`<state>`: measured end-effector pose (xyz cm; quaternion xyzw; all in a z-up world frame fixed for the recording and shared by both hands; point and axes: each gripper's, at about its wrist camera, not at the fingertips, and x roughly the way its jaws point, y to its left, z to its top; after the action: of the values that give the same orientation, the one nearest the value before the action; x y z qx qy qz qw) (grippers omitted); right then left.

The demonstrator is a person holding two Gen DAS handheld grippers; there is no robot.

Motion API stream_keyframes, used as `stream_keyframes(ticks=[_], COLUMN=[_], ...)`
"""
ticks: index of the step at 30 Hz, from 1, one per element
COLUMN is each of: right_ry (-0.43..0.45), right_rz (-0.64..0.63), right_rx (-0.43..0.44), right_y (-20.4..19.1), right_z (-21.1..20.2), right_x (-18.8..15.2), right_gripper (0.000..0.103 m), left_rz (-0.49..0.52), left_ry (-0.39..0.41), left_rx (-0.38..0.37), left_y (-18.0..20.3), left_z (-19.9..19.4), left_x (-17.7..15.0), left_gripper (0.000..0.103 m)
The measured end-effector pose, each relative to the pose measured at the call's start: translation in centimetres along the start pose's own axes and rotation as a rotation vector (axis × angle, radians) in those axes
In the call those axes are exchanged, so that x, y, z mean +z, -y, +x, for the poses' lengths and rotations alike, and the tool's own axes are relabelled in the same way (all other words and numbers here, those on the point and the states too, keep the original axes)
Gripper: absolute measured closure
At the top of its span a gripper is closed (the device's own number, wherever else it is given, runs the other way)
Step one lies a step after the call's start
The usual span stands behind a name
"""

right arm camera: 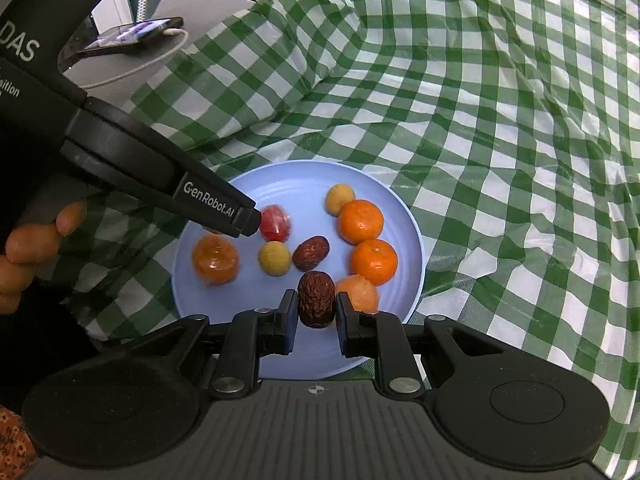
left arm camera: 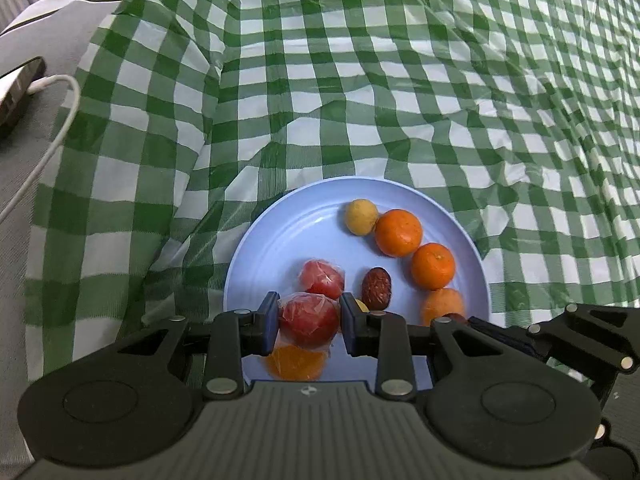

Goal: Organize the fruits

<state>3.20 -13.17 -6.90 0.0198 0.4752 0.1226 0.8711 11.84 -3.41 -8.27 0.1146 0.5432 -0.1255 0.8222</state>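
Left gripper (left arm camera: 309,326): jaws clamped on a wrapped red fruit (left arm camera: 308,322), over the plate (left arm camera: 276,240).
Right gripper (right arm camera: 316,314): jaws closed on a date (right arm camera: 316,298), above the plate's near edge.
Red fruit: light, round; its film looks slippery (hold across the middle).
Date: wrinkled, light, probably soft; pinch the sides gently.
Plate: also holds oranges (left arm camera: 399,232) and another date (left arm camera: 376,288).

A pale blue plate (right arm camera: 404,216) holds two glossy oranges (right arm camera: 360,221) toward three o'clock, a wrinkled brown date (right arm camera: 311,253) near centre (lying tilted), and a plastic-wrapped red fruit (right arm camera: 275,223) toward eleven o'clock.
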Motion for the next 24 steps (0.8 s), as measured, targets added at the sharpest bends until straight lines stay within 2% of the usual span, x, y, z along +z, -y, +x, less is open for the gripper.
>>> stream_keyframes(ticks=[2, 3, 4, 5, 6, 7, 8, 10, 16, 24], right_ry=[-0.003, -0.010, -0.016, -0.018, -0.021, -0.020, -0.015, -0.007, 0.023, 0.121], right_rz=[0.004, 0.009, 0.014, 0.020, 0.026, 0.025, 0.021, 0.014, -0.015, -0.045], right_rx=[-0.007, -0.010, -0.005, -0.003, -0.010, -0.025, -0.038, -0.032, -0.040, -0.095], right_y=[0.2, 0.4, 0.5, 0.6, 0.6, 0.6, 0.4, 0.1, -1.7, -3.8], right_z=[0.5, 0.9, 1.1, 1.2, 1.1, 0.9, 0.6, -0.5, -4.9, -9.9], right_x=[0.2, 0.3, 0.4, 0.4, 0.4, 0.3, 0.2, -0.2, -1.8, -3.7], right_gripper=[0.082, 0.081, 0.081, 0.062, 0.032, 0.022, 0.018, 0.017, 0.008, 0.003], left_rz=[0.016, 0.020, 0.017, 0.008, 0.003, 0.008, 0.012, 0.004, -0.022, -0.057], left_ry=[-0.011, -0.016, -0.003, 0.028, 0.056, 0.054, 0.037, 0.026, 0.061, 0.101], left_rx=[0.001, 0.006, 0.025, 0.045, 0.055, 0.049, 0.042, 0.043, 0.062, 0.097], left_y=[0.1, 0.1, 0.1, 0.1, 0.1, 0.1, 0.2, 0.2, 0.4, 0.8], left_z=[0.4, 0.4, 0.2, -0.2, -0.6, -0.9, -1.0, -1.6, -5.7, -10.3], left_x=[0.2, 0.4, 0.4, 0.3, 0.2, 0.1, 0.1, -0.4, -3.3, -8.4], left_gripper=[0.053, 0.022, 0.000, 0.000, 0.000, 0.000, 0.000, 0.000, 0.000, 0.000])
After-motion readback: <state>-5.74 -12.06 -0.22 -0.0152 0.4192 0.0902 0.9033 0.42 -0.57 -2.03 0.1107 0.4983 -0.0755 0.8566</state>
